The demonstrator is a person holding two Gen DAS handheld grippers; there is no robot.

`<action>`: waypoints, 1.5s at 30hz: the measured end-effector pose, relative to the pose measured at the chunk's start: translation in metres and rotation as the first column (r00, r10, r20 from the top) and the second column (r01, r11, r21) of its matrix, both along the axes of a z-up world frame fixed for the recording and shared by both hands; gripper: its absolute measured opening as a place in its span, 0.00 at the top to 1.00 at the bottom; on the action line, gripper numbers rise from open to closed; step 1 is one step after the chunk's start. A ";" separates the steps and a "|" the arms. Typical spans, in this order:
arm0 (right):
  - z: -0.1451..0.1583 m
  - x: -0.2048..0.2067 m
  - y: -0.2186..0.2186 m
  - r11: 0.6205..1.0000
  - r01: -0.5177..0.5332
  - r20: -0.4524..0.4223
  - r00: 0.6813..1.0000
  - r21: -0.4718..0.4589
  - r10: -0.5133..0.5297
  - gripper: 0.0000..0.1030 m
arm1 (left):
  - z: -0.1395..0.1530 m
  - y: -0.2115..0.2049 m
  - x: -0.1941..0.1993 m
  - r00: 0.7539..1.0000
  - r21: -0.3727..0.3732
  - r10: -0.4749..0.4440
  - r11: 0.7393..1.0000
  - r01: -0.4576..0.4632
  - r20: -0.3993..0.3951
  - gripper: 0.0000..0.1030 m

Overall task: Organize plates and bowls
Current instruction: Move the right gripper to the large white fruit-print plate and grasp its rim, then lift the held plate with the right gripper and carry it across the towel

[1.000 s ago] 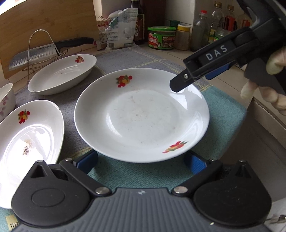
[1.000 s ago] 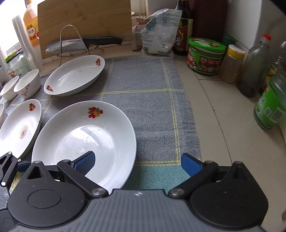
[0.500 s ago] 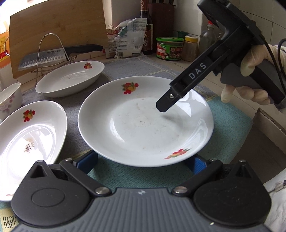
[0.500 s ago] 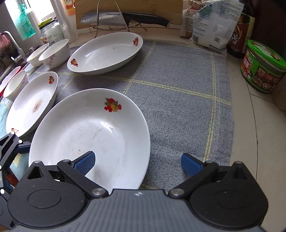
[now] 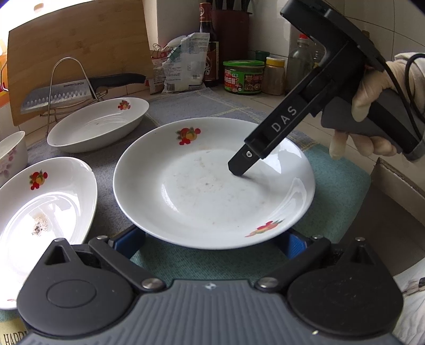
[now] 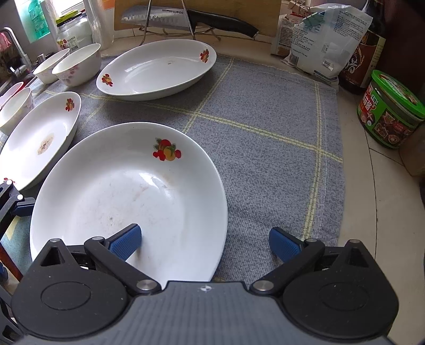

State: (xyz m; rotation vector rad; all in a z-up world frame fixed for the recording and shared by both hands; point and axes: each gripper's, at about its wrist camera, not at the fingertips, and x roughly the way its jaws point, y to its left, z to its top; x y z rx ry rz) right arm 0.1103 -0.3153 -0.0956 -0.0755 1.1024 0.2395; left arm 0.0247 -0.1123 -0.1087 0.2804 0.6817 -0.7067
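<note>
- The right gripper point(image 6: 204, 241) stood wide open, its left blue pad point(image 6: 124, 240) inside the near part of the round plate point(image 6: 127, 196) and its right pad over the grey mat point(image 6: 265, 159) just past the rim, so the rim lay between them, unclenched.
- From the left wrist view, that gripper slanted down from the upper right, its black finger point(image 5: 240, 165) at or just above the plate's inner slope; whether it touched could not be told. A gloved hand point(image 5: 372, 106) gripped its handle.
- The left gripper point(image 5: 212, 238) was also spread open, low at the plate's near rim, holding nothing.
- The plate sat on the mat near the front: white, shallow, with fruit prints on its rim and faint smudges across its middle.
- To the left lay an oval dish point(image 6: 39, 138) with a speck of residue; farther back another oval dish point(image 6: 156, 69).
- Small bowls point(image 6: 77, 63) stood at the far left.
- Behind, a knife point(image 6: 186, 18) rested in a wire rack.
</note>
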 end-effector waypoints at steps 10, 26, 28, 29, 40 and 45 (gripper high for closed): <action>0.006 0.016 0.006 0.988 -0.142 -0.074 0.987 0.062 0.146 0.00 | -0.001 0.001 -0.003 1.000 -0.009 -0.007 1.000 0.007 0.018 0.00; 0.006 0.054 0.007 0.922 -0.310 -0.142 0.927 0.233 0.348 0.00 | 0.000 0.001 -0.002 1.000 -0.007 -0.017 1.000 0.017 0.017 0.00; 0.006 0.056 0.008 0.918 -0.315 -0.150 0.923 0.239 0.356 0.00 | 0.001 0.000 -0.001 1.000 -0.004 -0.022 1.000 0.022 0.010 0.00; 0.006 0.057 0.009 0.914 -0.322 -0.154 0.918 0.247 0.365 0.00 | 0.001 0.000 0.000 1.000 -0.003 -0.027 1.000 0.027 0.010 0.00; 0.005 0.064 0.012 0.876 -0.394 -0.155 0.882 0.279 0.446 0.00 | -0.001 0.000 0.000 0.999 -0.008 -0.043 0.999 0.043 0.016 0.00; 0.005 0.071 0.007 0.873 -0.371 -0.180 0.880 0.318 0.440 0.00 | 0.000 0.001 0.001 0.999 -0.007 -0.049 0.999 0.049 0.011 0.00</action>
